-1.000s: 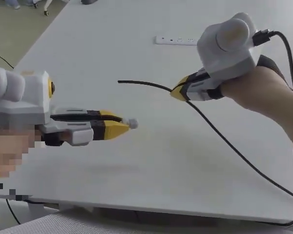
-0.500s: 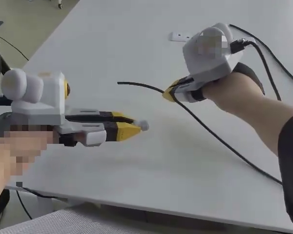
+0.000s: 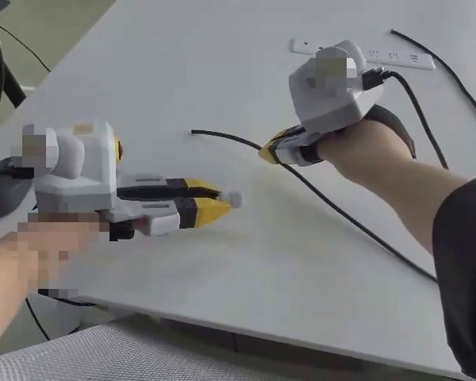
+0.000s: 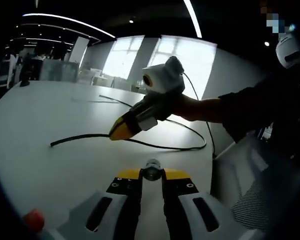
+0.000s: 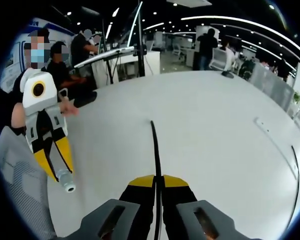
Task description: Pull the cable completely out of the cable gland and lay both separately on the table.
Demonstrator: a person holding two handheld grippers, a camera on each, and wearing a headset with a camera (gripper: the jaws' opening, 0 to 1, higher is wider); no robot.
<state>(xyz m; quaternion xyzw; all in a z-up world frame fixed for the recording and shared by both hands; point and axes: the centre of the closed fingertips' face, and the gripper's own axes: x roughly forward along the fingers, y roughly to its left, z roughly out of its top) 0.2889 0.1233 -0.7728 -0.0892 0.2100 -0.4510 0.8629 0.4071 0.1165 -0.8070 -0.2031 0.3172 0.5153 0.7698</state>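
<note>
A small grey cable gland (image 3: 232, 199) sits between the yellow tips of my left gripper (image 3: 222, 202), which is shut on it just above the white table (image 3: 222, 71). The gland (image 4: 151, 169) shows at the jaw tips in the left gripper view, and also at the left gripper's tips as gland (image 5: 67, 183) in the right gripper view. My right gripper (image 3: 266, 151) is shut on the thin black cable (image 3: 222, 137), whose free end lies on the table to the left. The cable (image 5: 155, 145) runs forward from the right gripper (image 5: 158, 181). Gland and cable are apart.
A white power strip (image 3: 397, 55) lies at the far edge of the table. The cable's long tail (image 3: 357, 226) trails right across the table under the person's right forearm. A grey chair seat (image 3: 103, 357) sits below the table's near edge.
Mainly the camera has shifted. Both grippers hold the same things; the right gripper with the cable sits slightly closer to the left one than a second ago.
</note>
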